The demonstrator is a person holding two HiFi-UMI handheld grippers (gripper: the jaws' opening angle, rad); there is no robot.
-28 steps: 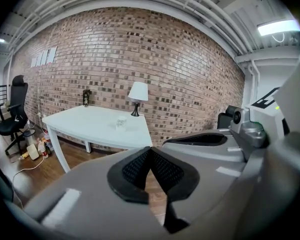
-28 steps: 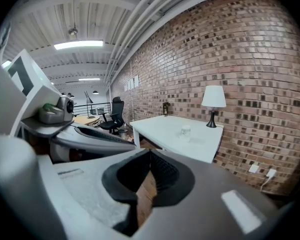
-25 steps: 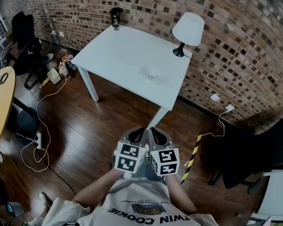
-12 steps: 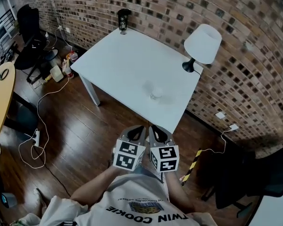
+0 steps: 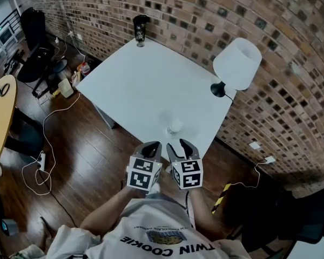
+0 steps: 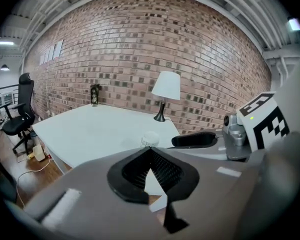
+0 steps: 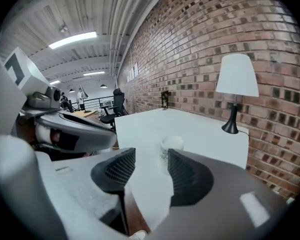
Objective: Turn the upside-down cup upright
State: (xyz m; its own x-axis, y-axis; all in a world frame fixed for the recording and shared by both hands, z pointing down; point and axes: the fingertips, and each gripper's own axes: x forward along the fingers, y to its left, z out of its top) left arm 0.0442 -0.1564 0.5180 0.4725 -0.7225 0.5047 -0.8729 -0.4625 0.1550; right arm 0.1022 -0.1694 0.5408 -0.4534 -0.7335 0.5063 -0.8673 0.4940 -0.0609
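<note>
At twelve o'clock from the right gripper [image 5: 179, 144], jaws opening and empty, sits the cup [image 5: 175, 126]; left gripper [image 5: 153, 145] jaws together. Rushing could knock it off the table [image 5: 135, 80].

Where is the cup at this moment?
In the head view, the cup stands on the white table near its closest edge, just ahead of the right gripper, whose jaws are opening with nothing between them; the lamp is farther right.

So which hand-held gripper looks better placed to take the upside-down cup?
Right, probably. The right hand-held gripper is opening, empty, the cup ahead in line with its gap; the left hand-held gripper is shut.
</note>
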